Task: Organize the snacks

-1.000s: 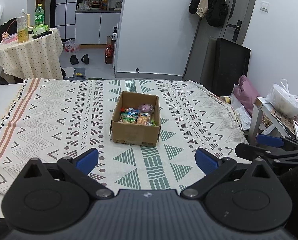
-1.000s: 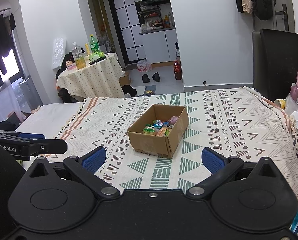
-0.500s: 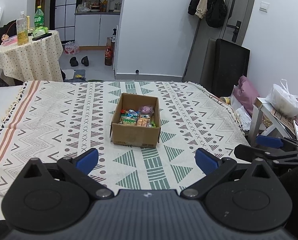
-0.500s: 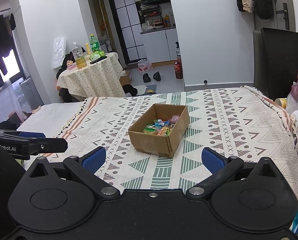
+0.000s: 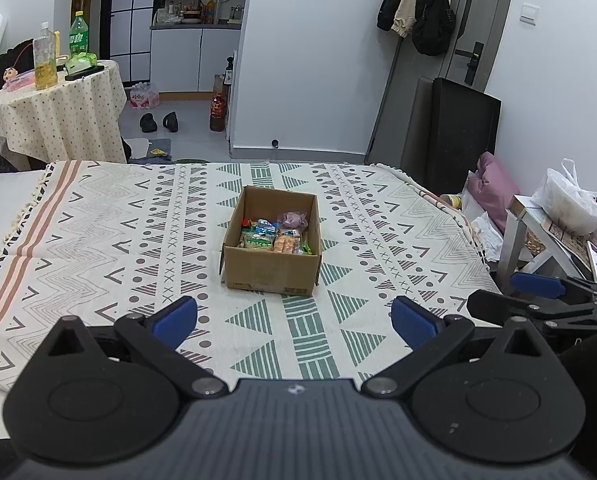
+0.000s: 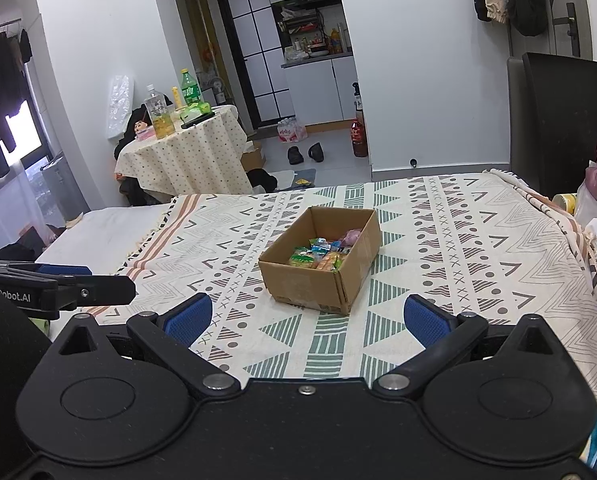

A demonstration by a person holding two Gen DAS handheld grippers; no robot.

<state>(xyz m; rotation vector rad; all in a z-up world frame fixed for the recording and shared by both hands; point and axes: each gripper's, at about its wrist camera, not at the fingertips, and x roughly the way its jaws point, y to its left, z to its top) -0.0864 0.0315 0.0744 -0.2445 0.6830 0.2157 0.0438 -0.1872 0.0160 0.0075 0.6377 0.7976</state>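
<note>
While both jaws gape empty, cardboard box (image 5: 269,276) of snacks (image 5: 274,236), wrapper print unreadable, "Robot.AI" on left gripper (image 6: 86,284).

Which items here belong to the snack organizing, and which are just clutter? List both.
Job:
- brown cardboard box
- colourful wrapped snacks inside it
- open left gripper
- open right gripper

Clutter:
- green plastic bottle
- black slippers
- white plastic bag

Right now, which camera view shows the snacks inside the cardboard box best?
The left wrist view: it faces the cardboard box squarely, so the snacks show across its floor. In the right wrist view the box sits cornerwise, and its near wall hides part of the snacks.
</note>
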